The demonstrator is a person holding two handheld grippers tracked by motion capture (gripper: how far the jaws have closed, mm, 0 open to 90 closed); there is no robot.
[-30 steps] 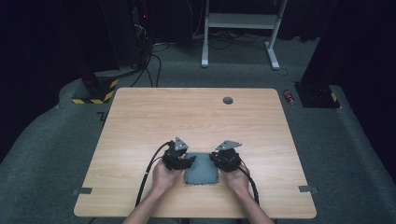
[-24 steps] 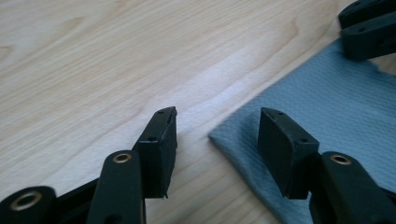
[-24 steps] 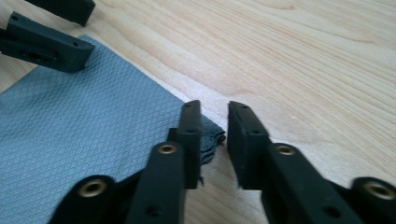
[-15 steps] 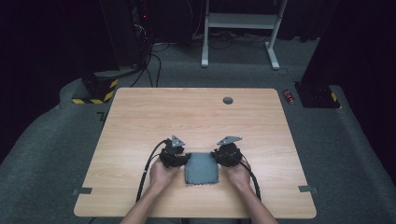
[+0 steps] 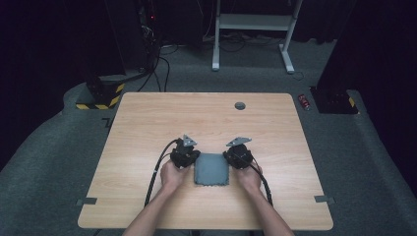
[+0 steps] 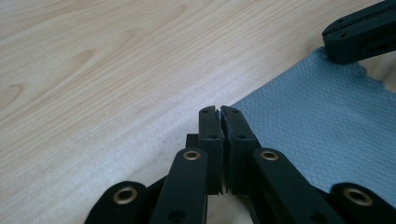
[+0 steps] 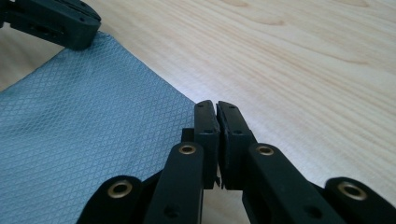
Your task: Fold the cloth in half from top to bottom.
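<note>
Where the wooden table nears the person's edge, a small grey cloth is lying flat, roughly square, woven in a fine diamond texture with a pinked near hem. The left gripper is pinching its far left corner, the black jaws having just been closing together on the fabric. The right gripper is likewise clamping the far right corner, jaws pressed together.
</note>
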